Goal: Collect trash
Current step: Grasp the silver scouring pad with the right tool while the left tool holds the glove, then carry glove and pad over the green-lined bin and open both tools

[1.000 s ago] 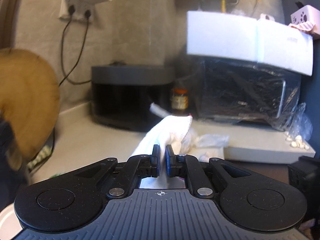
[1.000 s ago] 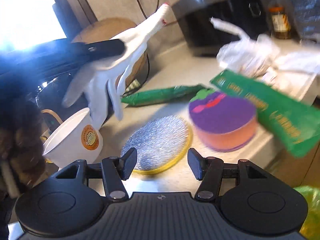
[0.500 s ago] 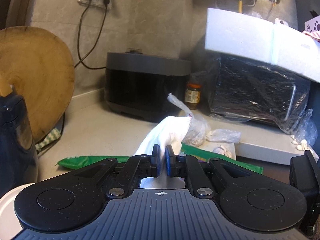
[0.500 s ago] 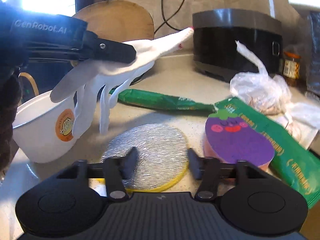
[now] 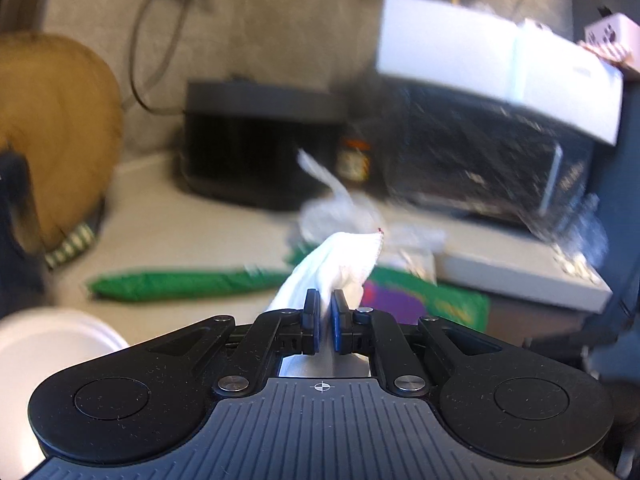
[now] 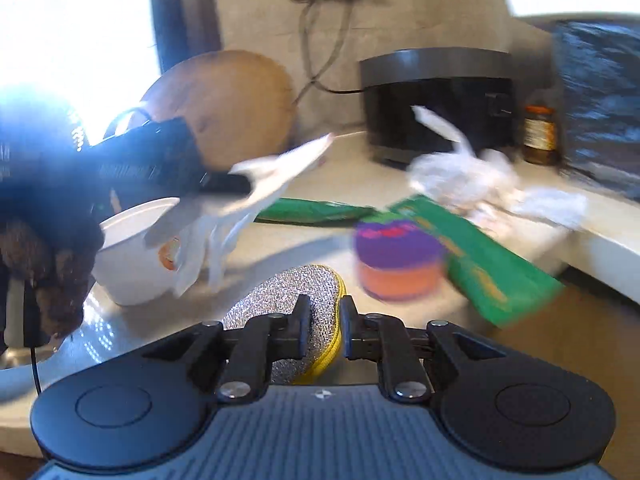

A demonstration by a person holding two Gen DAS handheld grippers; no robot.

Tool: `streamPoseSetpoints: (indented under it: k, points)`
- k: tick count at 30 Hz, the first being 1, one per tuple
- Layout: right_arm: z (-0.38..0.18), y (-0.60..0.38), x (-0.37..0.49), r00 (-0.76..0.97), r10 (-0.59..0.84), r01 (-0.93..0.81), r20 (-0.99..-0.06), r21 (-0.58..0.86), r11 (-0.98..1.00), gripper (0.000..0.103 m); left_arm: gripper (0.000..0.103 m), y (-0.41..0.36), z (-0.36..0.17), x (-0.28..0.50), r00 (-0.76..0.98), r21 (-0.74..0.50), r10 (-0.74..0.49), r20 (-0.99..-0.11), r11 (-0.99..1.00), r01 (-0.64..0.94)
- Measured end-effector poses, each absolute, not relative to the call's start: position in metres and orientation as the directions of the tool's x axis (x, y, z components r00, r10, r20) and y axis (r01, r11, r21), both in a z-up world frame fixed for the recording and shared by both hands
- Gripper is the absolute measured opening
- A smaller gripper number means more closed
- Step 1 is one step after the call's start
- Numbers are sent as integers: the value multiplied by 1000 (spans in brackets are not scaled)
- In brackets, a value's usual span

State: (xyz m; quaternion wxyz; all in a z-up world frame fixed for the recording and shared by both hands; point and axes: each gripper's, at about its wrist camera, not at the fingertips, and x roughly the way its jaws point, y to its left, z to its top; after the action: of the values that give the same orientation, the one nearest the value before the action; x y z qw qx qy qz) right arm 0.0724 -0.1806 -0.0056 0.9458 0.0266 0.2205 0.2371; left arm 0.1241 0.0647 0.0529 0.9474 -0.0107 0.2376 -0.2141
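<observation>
Worktop (image 6: 312,240): pale surface carrying everything below; both views are smeared by motion blur.
Black cooker (image 6: 436,100): the landmark — it stands at the back of the worktop against the grey wall, a cable running to its left side.
Wooden board (image 6: 224,108): round, leaning upright to the left of the cooker.
Foil-wrapped oven (image 5: 476,160): to the right of the cooker, a white foam box (image 5: 496,76) on top of it.
White bowl (image 6: 136,256): well in front and left of the cooker, with an orange sticker on its wall.
Green packets: one long green packet (image 6: 316,210) lies flat in front of the cooker; a second green packet (image 6: 480,264) lies to its right, slanting off the worktop's edge.
Plastic bag (image 6: 460,172): crumpled and clear, just in front of the cooker's right half.
Purple sponge (image 6: 396,256): purple on top and orange below, in front of the cooker, touching the second green packet.
Scouring pad (image 6: 296,304): silver disc with a yellow rim, tilted, nearest the right camera.
White glove (image 5: 340,268): held above the worktop in front of the cooker, its fingers dangling beside the bowl.
Jar (image 6: 540,134): small, brown, just right of the cooker.
Left tongs (image 5: 326,306): pressed together, pinching the white glove.
Right tongs (image 6: 324,312): drawn in around the scouring pad's yellow edge — pinching it.
</observation>
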Motion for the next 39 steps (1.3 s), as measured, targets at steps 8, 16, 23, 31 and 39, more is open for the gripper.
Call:
streamPoseSetpoints:
  k: [8, 16, 23, 31, 39]
  points:
    - [-37, -209, 89, 761, 499, -345, -415, 392, 853, 77, 10, 37, 32, 106, 742, -88, -436, -509, 884, 459]
    - [-34, -219, 82, 654, 667, -451, -357, 524, 723, 24, 10, 23, 47, 81, 789, -29, -406, -460, 896, 444]
    - [7, -287, 22, 855, 443, -351, -271, 328, 877, 15, 10, -29, 50, 51, 765, -77, -521, -379, 841, 535]
    - [25, -378, 4, 950, 147, -92, -277, 203, 975, 14, 10, -127, -17, 63, 591, -143, -616, -521, 746, 650]
    - [-63, -432, 55, 862, 19, 103, -506, 211, 972, 14, 10, -198, -126, 132, 416, -304, -601, -683, 751, 585]
